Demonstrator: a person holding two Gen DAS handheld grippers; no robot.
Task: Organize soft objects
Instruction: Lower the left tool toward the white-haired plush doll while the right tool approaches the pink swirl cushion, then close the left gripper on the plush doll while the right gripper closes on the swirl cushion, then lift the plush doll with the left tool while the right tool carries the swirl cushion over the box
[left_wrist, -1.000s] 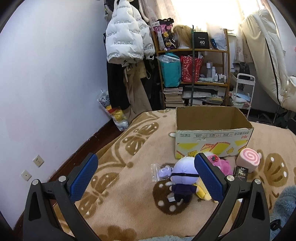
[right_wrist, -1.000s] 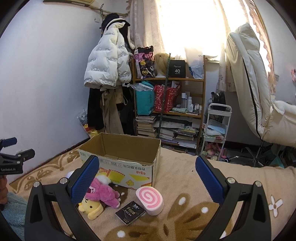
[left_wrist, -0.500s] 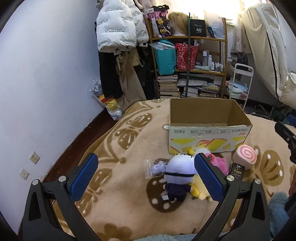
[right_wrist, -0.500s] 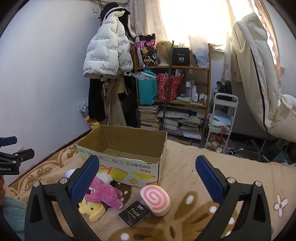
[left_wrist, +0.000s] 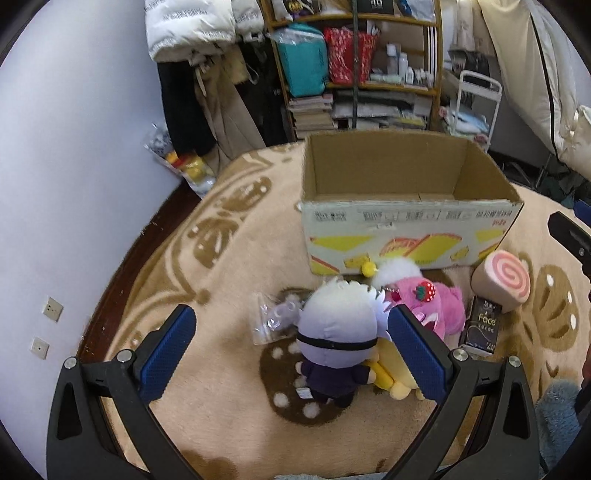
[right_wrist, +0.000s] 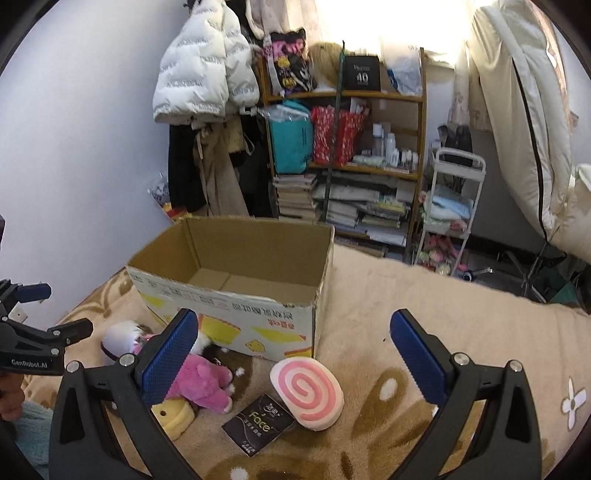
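An open cardboard box (left_wrist: 406, 218) (right_wrist: 236, 306) stands on the tan blanket with nothing visible inside. In front of it lie a white-haired doll in dark clothes (left_wrist: 336, 339), a pink plush (left_wrist: 439, 306) (right_wrist: 201, 382), a yellow plush (left_wrist: 395, 373) (right_wrist: 173, 415) and a pink swirl-roll cushion (left_wrist: 502, 277) (right_wrist: 306, 395). My left gripper (left_wrist: 291, 347) is open, hovering above the doll, which shows between its fingers. My right gripper (right_wrist: 293, 350) is open above the swirl cushion and holds nothing.
A black "Face" packet (left_wrist: 482, 325) (right_wrist: 258, 424) and a clear plastic bag (left_wrist: 273, 321) lie among the toys. A crowded shelf (right_wrist: 343, 147), hanging coats (right_wrist: 207, 74) and a white trolley (right_wrist: 450, 206) stand behind the bed. The wall (left_wrist: 74, 184) runs along the left.
Both grippers have tilted down and moved closer to the toys and the box. The doll now sits between my left gripper's fingers in view. Neither gripper has closed.
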